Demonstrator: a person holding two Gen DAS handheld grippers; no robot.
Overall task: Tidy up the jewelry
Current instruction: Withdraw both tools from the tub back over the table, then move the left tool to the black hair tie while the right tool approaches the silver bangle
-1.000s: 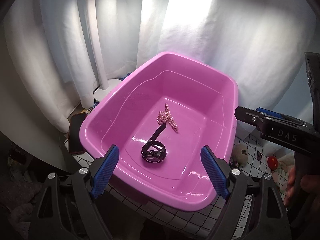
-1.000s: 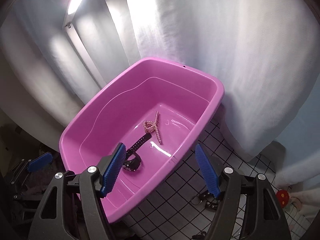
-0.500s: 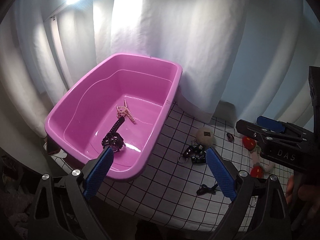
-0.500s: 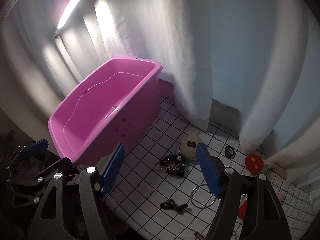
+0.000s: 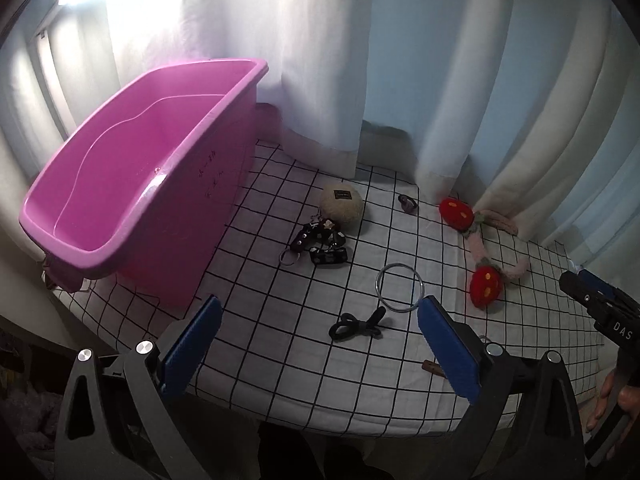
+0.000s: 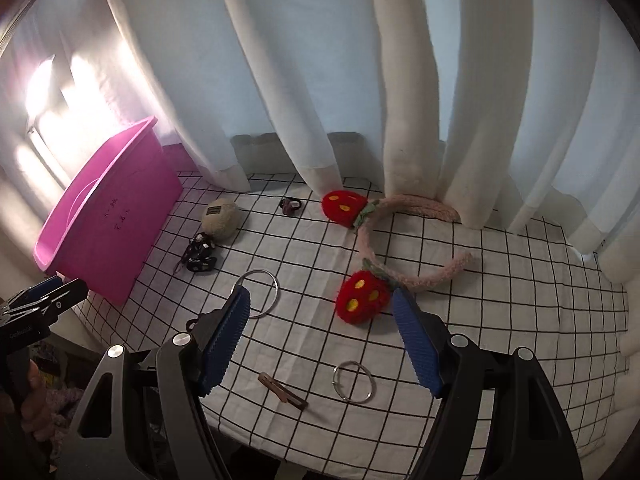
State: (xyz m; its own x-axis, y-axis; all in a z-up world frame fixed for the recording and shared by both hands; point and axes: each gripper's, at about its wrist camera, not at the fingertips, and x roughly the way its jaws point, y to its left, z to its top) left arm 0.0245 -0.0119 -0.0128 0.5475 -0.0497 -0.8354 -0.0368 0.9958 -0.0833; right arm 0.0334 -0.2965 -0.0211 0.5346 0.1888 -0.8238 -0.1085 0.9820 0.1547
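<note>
Jewelry scattered on the checked tabletop (image 6: pixel 500 300) beside a pink tub (image 5: pixel 132 184)

Both the left gripper (image 5: pixel 318 344), jaws just widened, and right gripper (image 6: pixel 320 340) hover released, empty; strawberry headband (image 6: pixel 400 240), silver bangle (image 5: pixel 399 287) and perhaps a black hair tie (image 5: pixel 356 326) lie mid-tabletop, unobstructed.

The left tool (image 5: pixel 318 344) pointed steeply downward with its jaws spread wide, having just been opening further, and nothing sat between its blue pads (image 5: pixel 192 346). The right tool (image 6: pixel 322 340) tilted down at much the same angle, its jaws apart and empty, no pad pressing on anything. At the edge of each view, the other tool's black frame showed, with the person's fingers (image 5: pixel 618 398) wrapped around its handle.
</note>
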